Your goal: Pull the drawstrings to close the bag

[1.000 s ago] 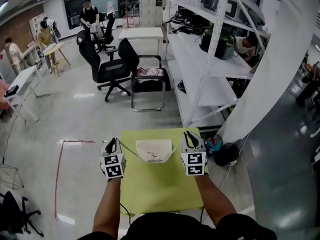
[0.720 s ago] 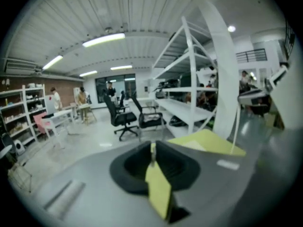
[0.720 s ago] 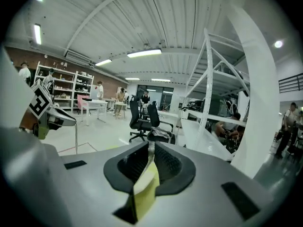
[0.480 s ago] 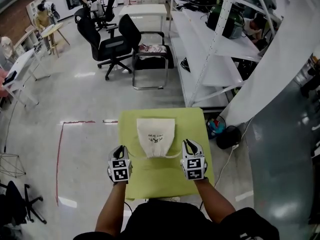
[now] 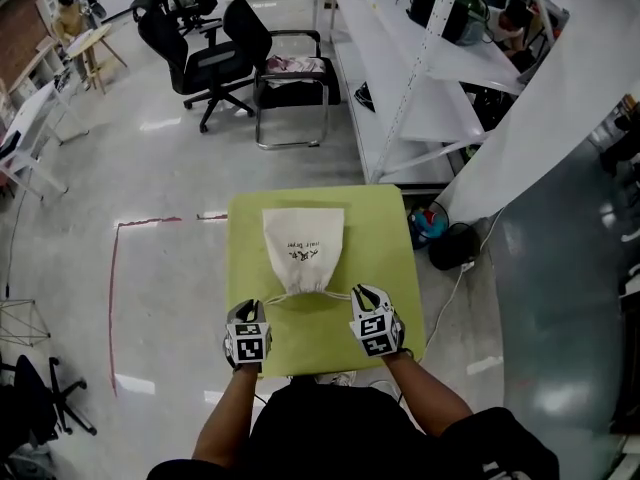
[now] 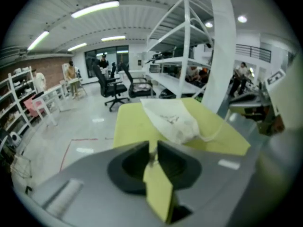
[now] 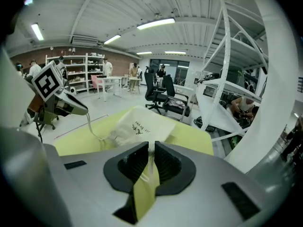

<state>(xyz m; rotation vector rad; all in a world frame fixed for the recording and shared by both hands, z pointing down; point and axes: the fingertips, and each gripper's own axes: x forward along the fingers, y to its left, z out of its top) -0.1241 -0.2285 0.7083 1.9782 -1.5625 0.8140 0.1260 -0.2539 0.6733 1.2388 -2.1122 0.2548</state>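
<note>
L gripper [image 5: 249, 308] sits low at the near-left of the table [image 5: 330, 346], jaws nearly together w/ just a slit, nipping the L string [image 5: 272, 299]. That cord runs to the neck of the bag [image 5: 303, 248]. The bag lies flat mid-table, neck bunched up, facing the person. The R string [image 5: 340, 295] goes out to the R gripper [image 5: 364, 293]. Same there: jaws a crack apart, cord pinched betw. them.
</note>
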